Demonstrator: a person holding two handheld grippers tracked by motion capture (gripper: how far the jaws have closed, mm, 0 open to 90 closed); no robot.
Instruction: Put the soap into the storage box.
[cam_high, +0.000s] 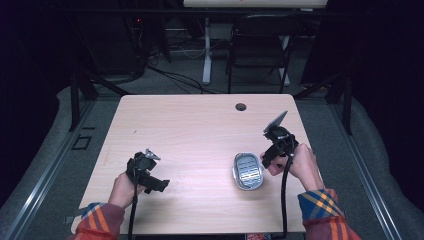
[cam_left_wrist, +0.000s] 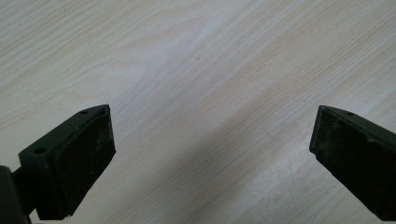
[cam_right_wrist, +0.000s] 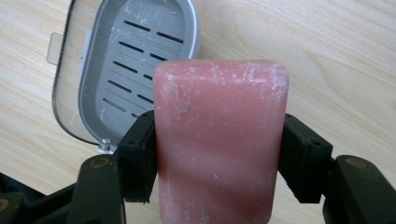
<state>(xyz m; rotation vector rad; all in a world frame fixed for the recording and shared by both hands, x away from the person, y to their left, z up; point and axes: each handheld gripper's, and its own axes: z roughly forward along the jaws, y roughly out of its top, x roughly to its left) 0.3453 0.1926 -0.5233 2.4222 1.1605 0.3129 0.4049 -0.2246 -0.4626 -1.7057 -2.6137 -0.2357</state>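
A pink soap bar (cam_right_wrist: 219, 140) with white powdery marks stands between the jaws of my right gripper (cam_right_wrist: 219, 156), which is shut on it. Just beyond it on the table lies a grey oval soap dish (cam_right_wrist: 128, 65) with a slotted floor, its clear lid (cam_right_wrist: 63, 93) folded open to one side. In the high view the soap dish (cam_high: 247, 171) sits right of centre near the front, and the right gripper (cam_high: 268, 159) hovers at its right side. My left gripper (cam_high: 159, 185) is at the front left, and its open jaws (cam_left_wrist: 212, 154) hold nothing over bare wood.
The light wooden table (cam_high: 200, 130) has a round cable hole (cam_high: 241, 106) near its far edge. A black chair (cam_high: 260, 45) and a white desk leg (cam_high: 206, 50) stand beyond the table. Dark floor surrounds it.
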